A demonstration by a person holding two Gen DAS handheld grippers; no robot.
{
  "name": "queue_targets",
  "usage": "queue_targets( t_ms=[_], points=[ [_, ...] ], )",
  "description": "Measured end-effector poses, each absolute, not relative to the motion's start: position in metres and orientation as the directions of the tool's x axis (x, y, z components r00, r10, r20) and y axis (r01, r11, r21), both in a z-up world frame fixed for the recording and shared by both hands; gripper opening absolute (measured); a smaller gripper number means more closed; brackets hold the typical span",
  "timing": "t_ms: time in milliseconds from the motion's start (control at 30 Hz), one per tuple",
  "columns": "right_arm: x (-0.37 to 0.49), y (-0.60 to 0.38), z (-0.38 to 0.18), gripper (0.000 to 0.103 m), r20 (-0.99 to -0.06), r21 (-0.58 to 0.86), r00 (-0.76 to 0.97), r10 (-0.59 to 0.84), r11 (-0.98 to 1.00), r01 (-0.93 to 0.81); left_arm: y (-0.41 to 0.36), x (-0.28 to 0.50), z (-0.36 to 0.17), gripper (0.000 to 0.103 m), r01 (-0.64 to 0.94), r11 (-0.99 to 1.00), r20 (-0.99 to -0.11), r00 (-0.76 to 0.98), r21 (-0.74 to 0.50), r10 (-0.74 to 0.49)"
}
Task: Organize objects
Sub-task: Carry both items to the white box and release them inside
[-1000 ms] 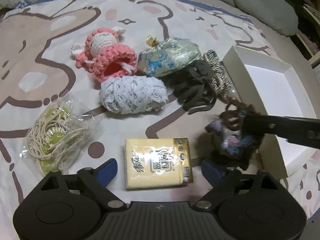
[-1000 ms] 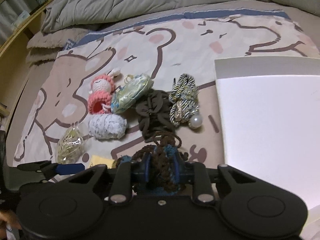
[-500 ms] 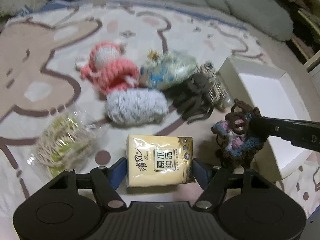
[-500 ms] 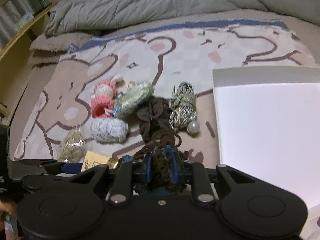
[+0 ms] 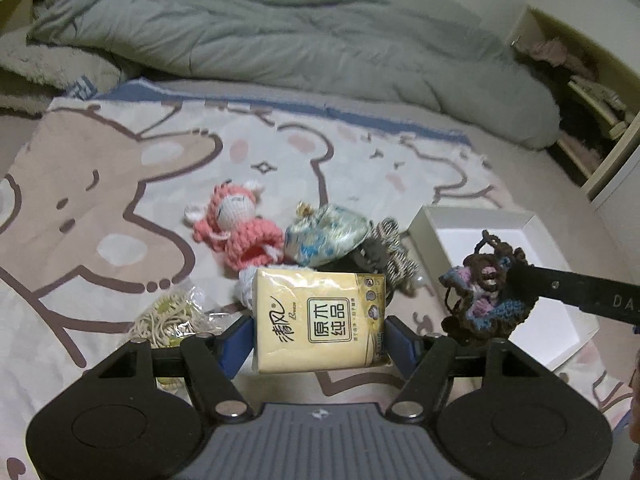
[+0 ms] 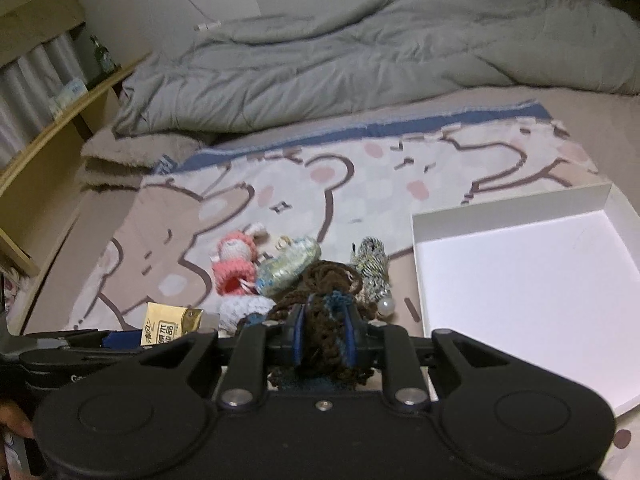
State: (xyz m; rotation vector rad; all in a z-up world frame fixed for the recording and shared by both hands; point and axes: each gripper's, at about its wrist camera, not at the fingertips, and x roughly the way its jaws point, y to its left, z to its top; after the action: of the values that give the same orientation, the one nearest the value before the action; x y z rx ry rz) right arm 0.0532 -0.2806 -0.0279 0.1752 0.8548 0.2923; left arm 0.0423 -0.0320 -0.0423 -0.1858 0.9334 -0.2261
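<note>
My left gripper (image 5: pixel 320 330) is shut on a yellow tissue pack (image 5: pixel 320 320) and holds it lifted above the bed; the pack also shows in the right wrist view (image 6: pixel 170 324). My right gripper (image 6: pixel 323 338) is shut on a brown and blue crochet piece (image 6: pixel 324 316), seen in the left wrist view (image 5: pixel 484 292) raised beside the white box (image 5: pixel 516 224). The white box (image 6: pixel 520 280) lies open at the right. On the blanket lie a pink crochet doll (image 5: pixel 236 232), a brocade pouch (image 5: pixel 324 236) and a bag of cords (image 5: pixel 168 320).
A twisted cord bundle with a pearl (image 6: pixel 374 272), a dark hair claw (image 5: pixel 370 258) and a pale lace roll (image 6: pixel 240 308) lie by the box. A grey duvet (image 5: pixel 280 32) is piled at the back. A wooden shelf (image 6: pixel 40 120) stands at the left.
My left gripper closed on the tissue pack and lifted it off the blanket. My right gripper rose with the crochet piece, still beside the box.
</note>
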Motion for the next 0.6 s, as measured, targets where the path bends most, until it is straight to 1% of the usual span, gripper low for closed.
queue_targets(
  t_ms=[300, 433, 600],
  points=[
    [0.032, -0.278, 0.007, 0.019, -0.635, 0.234, 0.705, 0.317, 0.948, -0.215, -0.03, 0.034, -0.006, 0.071, 0.139, 0.943, -0.698, 0.641, -0.303, -0.319],
    [0.034, -0.292, 0.025, 0.008, -0.595, 0.256, 0.744, 0.304, 0.949, -0.183, -0.04, 0.044, 0.012, 0.071, 0.168, 0.94, -0.666, 0.668, -0.298, -0.331],
    [0.046, -0.313, 0.036, 0.008, -0.567, 0.263, 0.782, 0.26, 0.956, -0.127, -0.066, 0.067, 0.027, 0.071, 0.224, 0.926, -0.647, 0.666, -0.303, -0.373]
  ],
)
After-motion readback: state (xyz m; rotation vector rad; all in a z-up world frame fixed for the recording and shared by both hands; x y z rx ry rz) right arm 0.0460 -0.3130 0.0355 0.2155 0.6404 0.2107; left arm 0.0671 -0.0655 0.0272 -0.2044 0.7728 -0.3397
